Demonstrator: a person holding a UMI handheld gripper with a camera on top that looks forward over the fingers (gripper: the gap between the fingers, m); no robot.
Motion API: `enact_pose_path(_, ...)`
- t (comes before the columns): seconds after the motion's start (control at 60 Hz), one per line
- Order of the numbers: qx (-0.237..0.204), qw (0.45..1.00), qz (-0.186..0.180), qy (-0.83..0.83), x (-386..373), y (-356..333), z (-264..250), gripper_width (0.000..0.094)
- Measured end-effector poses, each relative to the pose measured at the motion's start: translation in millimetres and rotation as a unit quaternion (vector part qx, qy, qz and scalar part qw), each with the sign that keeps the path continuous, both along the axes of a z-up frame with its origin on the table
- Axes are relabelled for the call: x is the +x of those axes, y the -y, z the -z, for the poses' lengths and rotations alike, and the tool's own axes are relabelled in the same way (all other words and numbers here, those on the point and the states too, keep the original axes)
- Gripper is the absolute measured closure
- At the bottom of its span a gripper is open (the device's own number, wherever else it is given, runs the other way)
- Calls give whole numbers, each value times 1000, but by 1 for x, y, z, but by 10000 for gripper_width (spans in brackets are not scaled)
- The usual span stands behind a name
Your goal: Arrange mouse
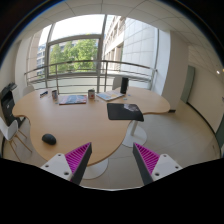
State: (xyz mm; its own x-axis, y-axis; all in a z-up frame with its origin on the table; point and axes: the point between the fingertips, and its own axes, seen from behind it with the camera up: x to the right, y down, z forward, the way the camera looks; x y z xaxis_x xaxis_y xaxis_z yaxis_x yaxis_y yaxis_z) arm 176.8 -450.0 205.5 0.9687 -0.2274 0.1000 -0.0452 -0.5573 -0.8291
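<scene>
From my remote seat I see the gripper (pixel 112 165) hanging high above the floor with its two fingers spread wide apart, the magenta pads (pixel 78 158) facing each other across an open gap and nothing held between them. I take the round wooden table (pixel 85 118) as my landmark. The mouse (pixel 49 138), a small dark oval, lies on the near left part of that table, close to its edge, ahead of the left finger and well apart from it. On the right side of the table sits a dark rectangular mouse mat (pixel 124 111), reaching to the table's right edge, with the mouse well apart from it across the bare wood. On the far side of the table I make out a flat pale laptop or pad (pixel 72 99), and just right of it a small cup (pixel 91 94); further right on the far part there is a white box-like thing (pixel 107 96) and a dark upright object (pixel 124 86) that I cannot identify. A dark office chair (pixel 9 108) stands to the left of the table. Behind the table a metal railing (pixel 90 68) runs in front of a large window (pixel 78 50), through which I see green trees and a pale building. The table's white pedestal (pixel 96 166) shows below its near edge, between my fingers.
</scene>
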Motion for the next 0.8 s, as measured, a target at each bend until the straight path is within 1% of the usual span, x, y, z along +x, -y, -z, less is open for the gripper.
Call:
enact_pose_path(0.117, -25, 1000, -2, 1, -9, 14, 22, 94)
enact_pose_path(0.217, -49, 999, -10, -7, -30, 24, 60, 94)
enact_pose_path(0.283, -71, 997, -24, -16, -58, 35, 93, 93)
enact_pose_path(0.3, -77, 996, -30, -19, -59, 29, 103, 91)
enact_pose_path(0.333, -86, 995, -41, -23, -85, 38, 115, 91)
enact_pose_path(0.4, -96, 993, -66, -34, -117, 25, 140, 92)
enact_pose_path(0.467, -96, 990, -91, -41, -157, 10, 158, 85)
enact_pose_path(0.583, -77, 989, -124, -38, -217, -36, 177, 89)
enact_pose_path(0.683, -68, 988, -136, -30, -253, -79, 196, 89)
enact_pose_path(0.8, -71, 987, -140, -28, -282, -123, 213, 88)
